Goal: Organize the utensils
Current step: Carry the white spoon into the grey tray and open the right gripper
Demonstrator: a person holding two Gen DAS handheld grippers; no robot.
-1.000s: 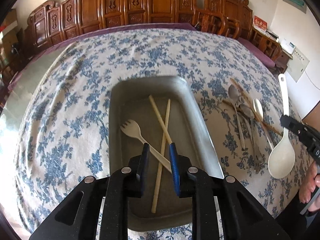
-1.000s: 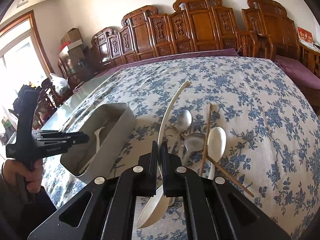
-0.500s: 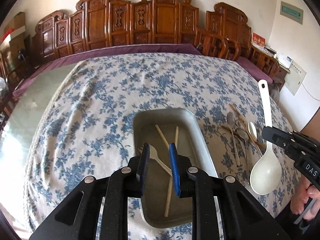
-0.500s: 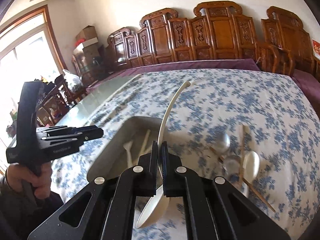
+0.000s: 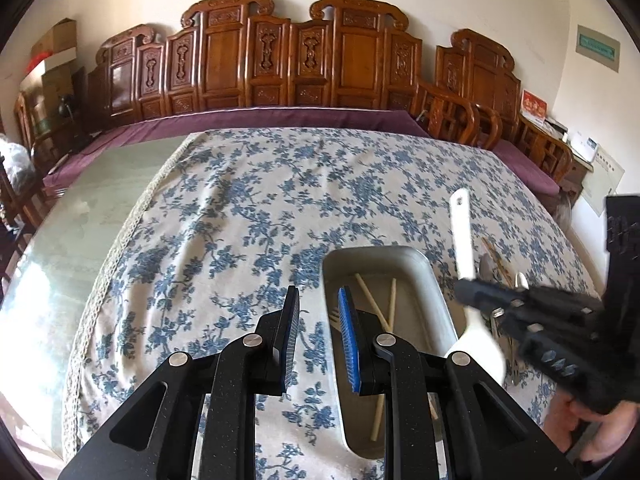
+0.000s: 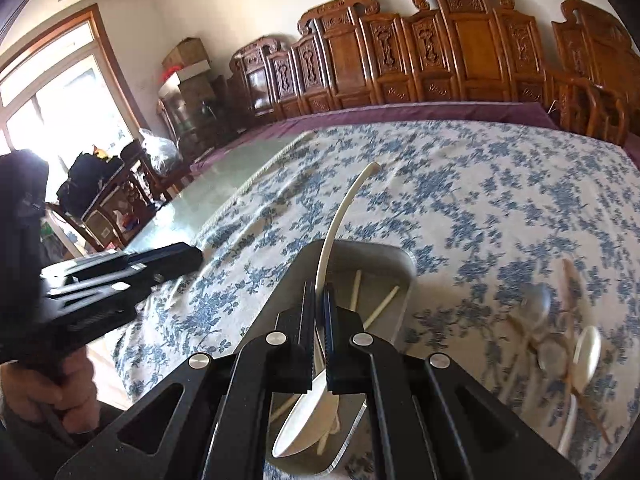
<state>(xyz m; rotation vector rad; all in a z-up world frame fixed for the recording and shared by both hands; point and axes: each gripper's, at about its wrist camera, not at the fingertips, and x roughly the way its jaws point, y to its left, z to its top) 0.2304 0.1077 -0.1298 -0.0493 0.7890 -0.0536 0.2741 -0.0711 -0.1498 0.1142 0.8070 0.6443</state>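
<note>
My right gripper is shut on the handle of a long white ladle. The ladle's bowl hangs over the near end of the grey metal tray. Two pale chopsticks lie in that tray. In the left wrist view the tray holds the chopsticks and a pale fork. My left gripper is open and holds nothing, above the tray's left rim. The right gripper with the ladle comes in over the tray's right rim.
A blurred pile of metal spoons, a white spoon and chopsticks lies on the blue-flowered cloth right of the tray. Carved wooden chairs line the far edge of the table. Left of the cloth lies a bare glass tabletop.
The right gripper has carried the ladle leftward, from above the utensil pile to over the tray. The left gripper has risen and drawn back to the left, off the tray's middle.
</note>
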